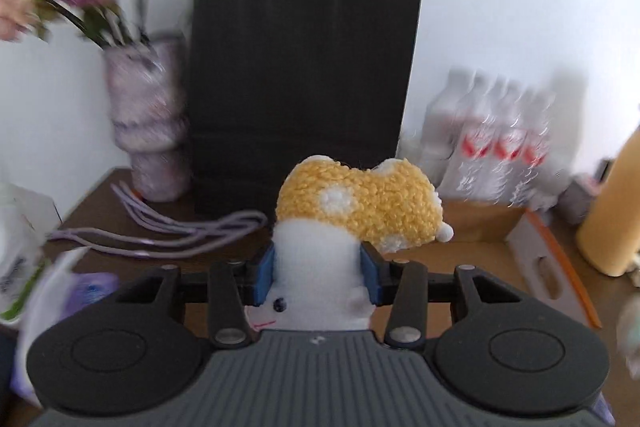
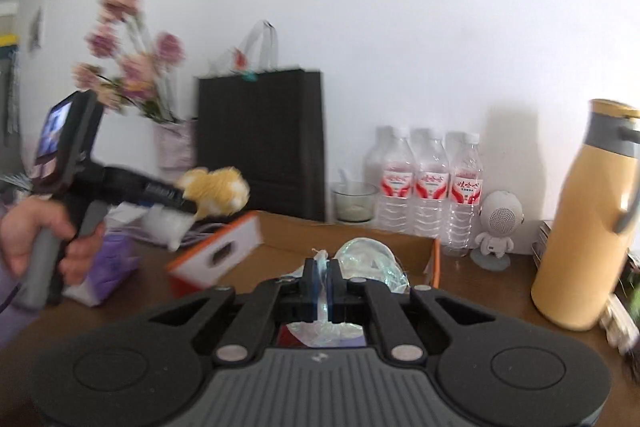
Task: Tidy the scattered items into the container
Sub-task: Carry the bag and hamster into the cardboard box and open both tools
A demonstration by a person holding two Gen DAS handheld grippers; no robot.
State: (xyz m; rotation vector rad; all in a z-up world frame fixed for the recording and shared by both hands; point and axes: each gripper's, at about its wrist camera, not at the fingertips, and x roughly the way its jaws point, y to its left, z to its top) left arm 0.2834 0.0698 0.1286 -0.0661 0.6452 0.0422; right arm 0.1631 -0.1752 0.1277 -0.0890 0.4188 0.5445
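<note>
Left gripper (image 1: 322, 273) has its blue pads clamped on the white stem of a plush mushroom toy (image 1: 356, 205), held up in the air with the cardboard box (image 1: 476, 223) out at about 2 o'clock. Right gripper (image 2: 323, 277) is pinched together on a crinkly clear plastic bag (image 2: 368, 259), box just past it at 12 o'clock, yellow flask (image 2: 588, 223) at 3.

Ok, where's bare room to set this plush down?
The cardboard box floor looks bare, and so does the table strip between box and yellow flask. Crowded along the wall by the bottles and black bag, and left around the purple packet.
</note>
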